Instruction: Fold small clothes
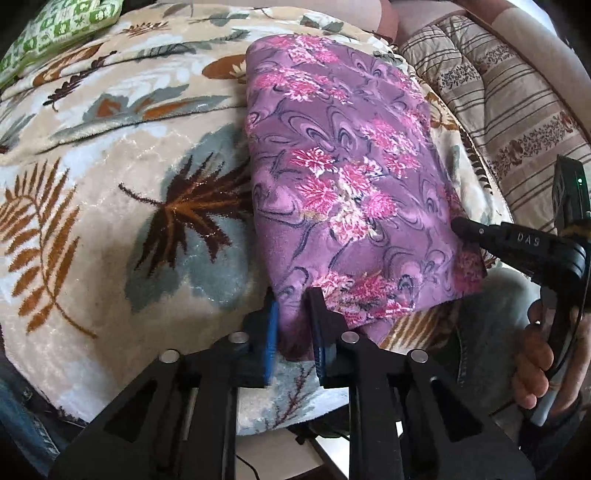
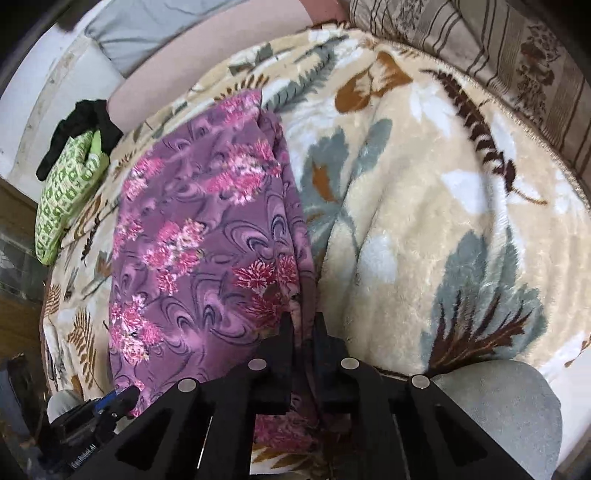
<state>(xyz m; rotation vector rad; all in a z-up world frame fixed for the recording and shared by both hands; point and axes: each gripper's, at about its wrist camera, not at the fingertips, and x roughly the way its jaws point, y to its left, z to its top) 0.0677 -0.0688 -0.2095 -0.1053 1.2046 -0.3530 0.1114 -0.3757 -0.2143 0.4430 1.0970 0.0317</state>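
Left wrist view, from left to right: a green-and-white patterned cloth bundle (image 1: 59, 26) lies at the far upper left corner. A plush cream blanket with brown and grey leaf prints (image 1: 110, 206) covers the surface. On it, centre, lies a folded purple cloth with pink flower print (image 1: 343, 177), a long rectangle running away from the camera. At the bottom, the left gripper (image 1: 293, 325) with blue pads is clenched on the cloth's near corner, fabric bunched between its fingers. At the right edge, the right gripper (image 1: 458, 225) touches the cloth's right side, a hand (image 1: 535, 354) behind it. A striped beige quilt (image 1: 498, 99) lies beyond.

Right wrist view, left to right: the green bundle (image 2: 66, 192) with a black garment (image 2: 85, 125) on it, the purple cloth (image 2: 207, 236), then the right gripper (image 2: 303, 328) clamped tight on the cloth's right edge folds, and the leaf blanket (image 2: 443, 206).
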